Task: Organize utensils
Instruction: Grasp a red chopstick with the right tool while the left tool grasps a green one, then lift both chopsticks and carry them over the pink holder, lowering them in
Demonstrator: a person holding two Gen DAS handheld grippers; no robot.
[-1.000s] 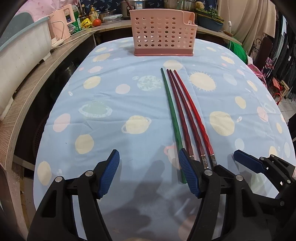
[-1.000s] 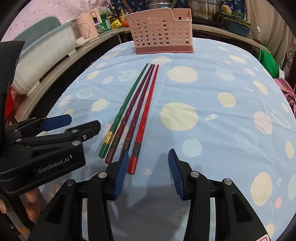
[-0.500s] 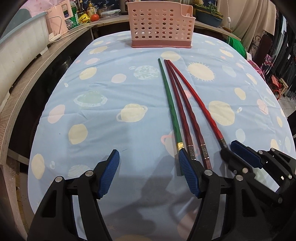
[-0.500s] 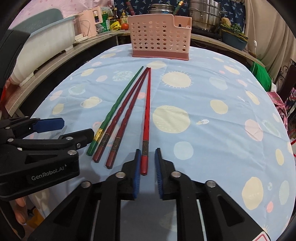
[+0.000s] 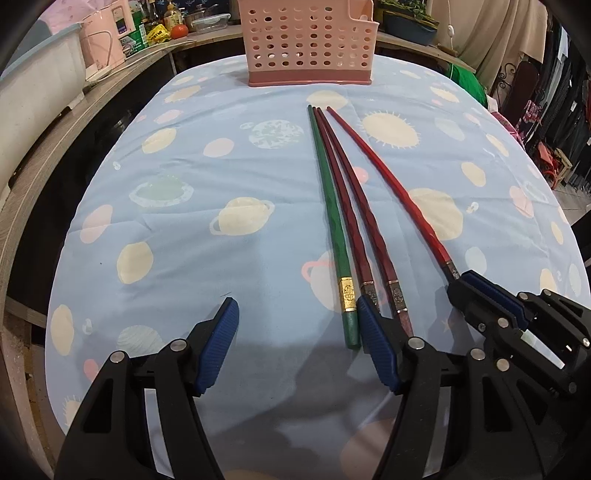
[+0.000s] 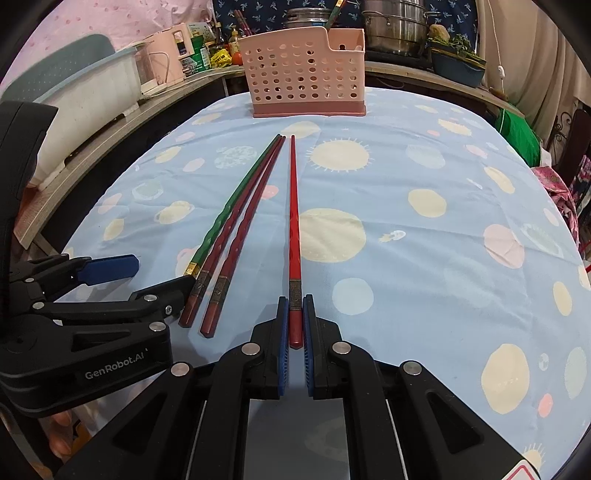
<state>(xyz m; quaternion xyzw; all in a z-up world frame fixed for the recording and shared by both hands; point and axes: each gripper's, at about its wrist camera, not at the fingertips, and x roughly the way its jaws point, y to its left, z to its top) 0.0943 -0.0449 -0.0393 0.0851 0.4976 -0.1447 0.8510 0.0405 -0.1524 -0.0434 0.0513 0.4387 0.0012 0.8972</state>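
Several chopsticks lie on the planet-print tablecloth. A green chopstick and two dark red chopsticks rest side by side. My right gripper is shut on the butt end of a bright red chopstick, whose tip points toward the pink perforated utensil basket at the table's far end. This red chopstick has swung away from the others. My left gripper is open, with nothing between its pads; its right pad sits beside the green chopstick's butt end.
A wooden counter runs along the left with a white tub and a pink appliance. Pots and bottles crowd the counter behind the basket. The table edge drops off at right, near hanging clothes.
My right gripper closed on the bright red chopstick's butt end and swung it rightward, away from the other three. The left gripper stayed open and moved little.
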